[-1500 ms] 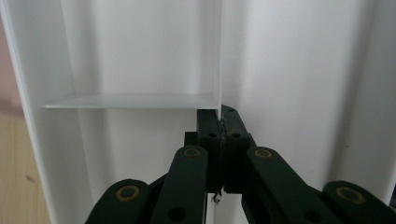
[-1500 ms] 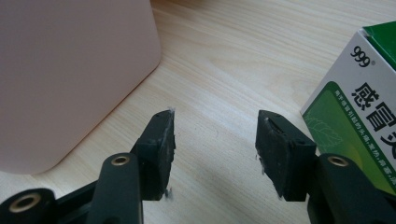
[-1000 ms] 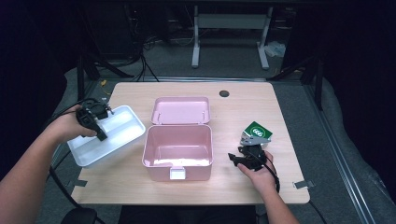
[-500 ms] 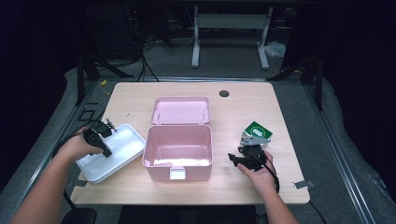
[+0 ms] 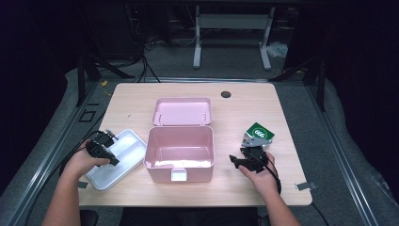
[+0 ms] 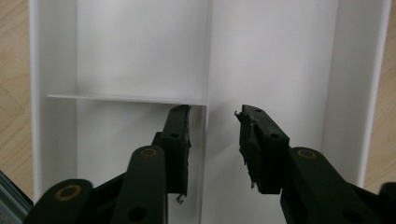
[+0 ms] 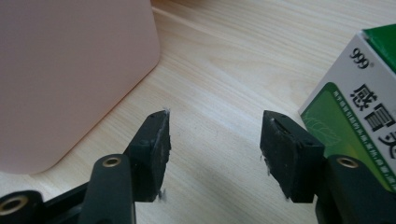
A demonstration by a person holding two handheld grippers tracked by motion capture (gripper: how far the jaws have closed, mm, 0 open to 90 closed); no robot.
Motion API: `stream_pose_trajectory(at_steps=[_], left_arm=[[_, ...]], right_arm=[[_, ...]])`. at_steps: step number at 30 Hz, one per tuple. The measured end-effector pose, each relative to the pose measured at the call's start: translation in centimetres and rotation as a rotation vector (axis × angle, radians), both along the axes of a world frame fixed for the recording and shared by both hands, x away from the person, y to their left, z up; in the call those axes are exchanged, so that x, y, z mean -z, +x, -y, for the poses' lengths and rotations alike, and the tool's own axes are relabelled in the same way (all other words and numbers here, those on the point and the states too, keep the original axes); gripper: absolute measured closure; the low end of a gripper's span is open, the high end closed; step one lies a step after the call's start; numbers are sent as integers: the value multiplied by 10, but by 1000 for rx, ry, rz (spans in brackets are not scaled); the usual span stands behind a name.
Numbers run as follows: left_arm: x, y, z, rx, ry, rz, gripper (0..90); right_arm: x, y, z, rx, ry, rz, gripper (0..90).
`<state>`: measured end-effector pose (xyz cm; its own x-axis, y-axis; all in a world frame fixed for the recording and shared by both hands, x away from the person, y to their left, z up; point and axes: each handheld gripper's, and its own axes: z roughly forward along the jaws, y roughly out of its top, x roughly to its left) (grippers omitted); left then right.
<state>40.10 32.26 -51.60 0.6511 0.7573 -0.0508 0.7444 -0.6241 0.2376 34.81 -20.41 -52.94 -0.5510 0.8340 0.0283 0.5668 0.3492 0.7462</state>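
Note:
A white divided tray (image 5: 128, 147) lies at the table's near left. My left gripper (image 5: 104, 147) rests over its left end. In the left gripper view the tray (image 6: 140, 56) spreads below my left gripper (image 6: 212, 112), whose jaws have just been opening and now stand open astride a thin divider wall (image 6: 206, 70), clear of it. An open pink box (image 5: 181, 162) sits mid-table with its lid (image 5: 182, 111) behind. My right gripper (image 5: 245, 159) lies beside a green and white medicine box (image 5: 258, 134). Its jaws (image 7: 215, 116) have just been opening and hold nothing, between the pink box (image 7: 70, 70) and the medicine box (image 7: 359, 116).
The wooden table (image 5: 235, 117) has a small black round hole (image 5: 226, 94) near its far edge. Small metal tabs (image 5: 301, 186) sit at the near right corner. Dark floor, cables and a stand's legs lie beyond the table.
My left hand has come down and toward the near edge, and the white tray has come with it to the table's near left. The right hand has kept still.

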Motion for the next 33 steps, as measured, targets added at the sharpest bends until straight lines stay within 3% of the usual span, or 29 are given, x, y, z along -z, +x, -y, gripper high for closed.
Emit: stream_pose_trajectory(at_steps=[5,11,13,18,20,24,29,31,33], left_arm=[[-6,-4,-6,-23,-41,54,497],[-7,-11,-1,0,-50,47,441],[-7,-12,1,7,-50,44,439],[-7,-15,2,13,-53,24,431],[-8,-15,1,11,-53,22,431],[-11,-16,1,13,-78,28,429],[-16,-18,-3,17,-103,35,421],[-17,-19,-6,0,-110,40,420],[-19,-19,-10,-10,-117,43,420]], right_arm=[[-13,4,-1,-27,-44,6,366],[-31,16,2,-39,-70,-3,366],[-38,22,3,-61,-87,-26,349],[-57,39,7,-92,-189,-36,305],[-61,49,11,-108,-214,-65,289],[-69,69,21,-104,-240,-182,195],[-74,93,34,-88,-335,-270,122],[-74,101,38,-86,-379,-309,27],[-73,108,40,-93,-417,-362,0]])
